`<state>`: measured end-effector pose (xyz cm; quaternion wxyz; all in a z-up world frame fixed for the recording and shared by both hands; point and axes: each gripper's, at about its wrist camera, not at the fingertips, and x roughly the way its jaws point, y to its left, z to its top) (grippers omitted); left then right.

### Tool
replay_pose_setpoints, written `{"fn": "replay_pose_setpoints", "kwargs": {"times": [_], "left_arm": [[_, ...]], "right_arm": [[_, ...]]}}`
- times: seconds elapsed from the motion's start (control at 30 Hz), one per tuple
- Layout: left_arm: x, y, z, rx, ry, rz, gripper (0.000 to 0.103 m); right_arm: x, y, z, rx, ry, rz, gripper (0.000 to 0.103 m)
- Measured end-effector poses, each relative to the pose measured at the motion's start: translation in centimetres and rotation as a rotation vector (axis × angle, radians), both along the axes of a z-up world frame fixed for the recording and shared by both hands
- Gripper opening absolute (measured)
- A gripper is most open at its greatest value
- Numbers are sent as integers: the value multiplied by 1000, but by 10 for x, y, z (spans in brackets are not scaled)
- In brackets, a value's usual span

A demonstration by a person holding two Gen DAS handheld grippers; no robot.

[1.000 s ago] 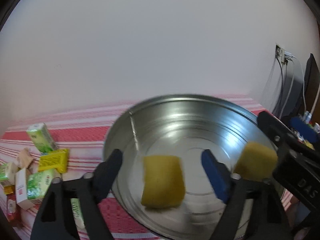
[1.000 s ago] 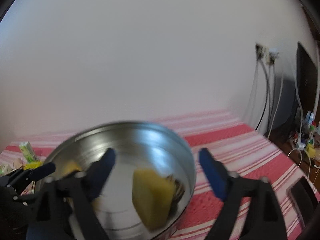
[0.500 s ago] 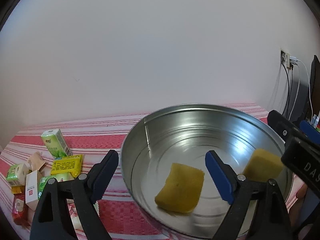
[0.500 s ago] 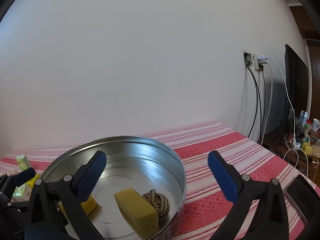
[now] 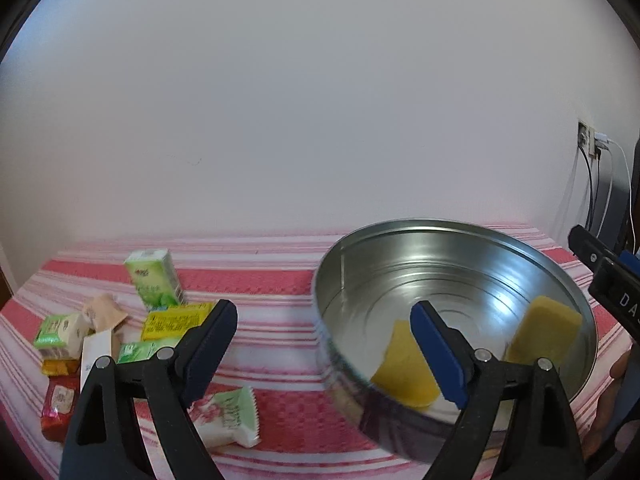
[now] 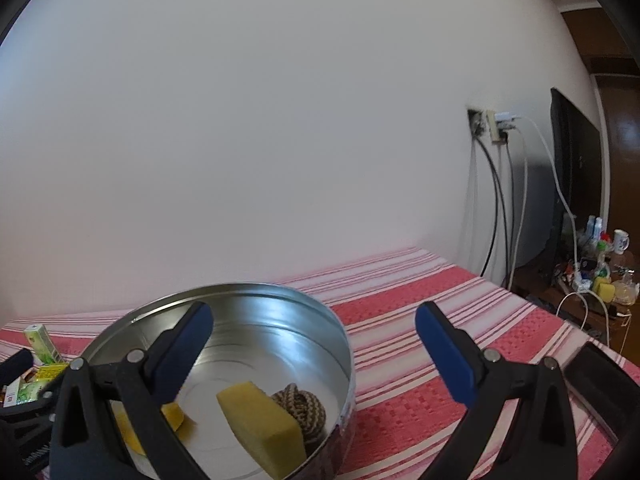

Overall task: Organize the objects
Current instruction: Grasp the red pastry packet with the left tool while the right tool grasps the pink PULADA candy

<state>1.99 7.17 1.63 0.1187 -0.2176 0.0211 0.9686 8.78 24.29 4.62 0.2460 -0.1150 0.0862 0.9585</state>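
A round metal tin [image 5: 460,264] stands on the red striped cloth. Inside it lie two yellow sponges, one [image 5: 404,368] near its left wall and one [image 5: 544,328] leaning at its right wall. The right wrist view also shows a coiled brown rope [image 6: 300,404] in the tin [image 6: 272,320], beside the nearer sponge [image 6: 260,420]. My left gripper [image 5: 324,344] is open and empty over the tin's left rim. My right gripper [image 6: 316,344] is open and empty above the tin's right side. A pile of snack packets lies left of the tin, among them a green carton [image 5: 154,280] and a yellow packet [image 5: 176,320].
A white-green packet [image 5: 228,416] and a red packet [image 5: 60,404] lie near the front left. A white wall runs behind the table. To the right are a wall socket with cables [image 6: 492,124], a dark screen [image 6: 576,184] and a cluttered side table [image 6: 600,280].
Both sponges dropped from between the jaws and came to rest in the tin. The left gripper has swung left, so the tin now sits at the right and the packets are nearer the middle.
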Motion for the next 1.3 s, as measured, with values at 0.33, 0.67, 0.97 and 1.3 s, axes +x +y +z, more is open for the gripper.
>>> {"fn": "replay_pose_setpoints", "kwargs": {"times": [0.33,0.67,0.97,1.3], "left_arm": [[-7,-28,-7,47,-74,29,90],[8,-93,-12,-1,-142,126,90],[2,-177,-22,-5,-236,283,90],[-19,-224,-51,56,-453,328,90]], "right_arm": [[15,-28,3,4,20,-8,103],[19,-77,4,-11,-1,109,103],[8,-141,1,-6,-66,287,99],[-25,-211,-10,-3,-216,496,96]]}}
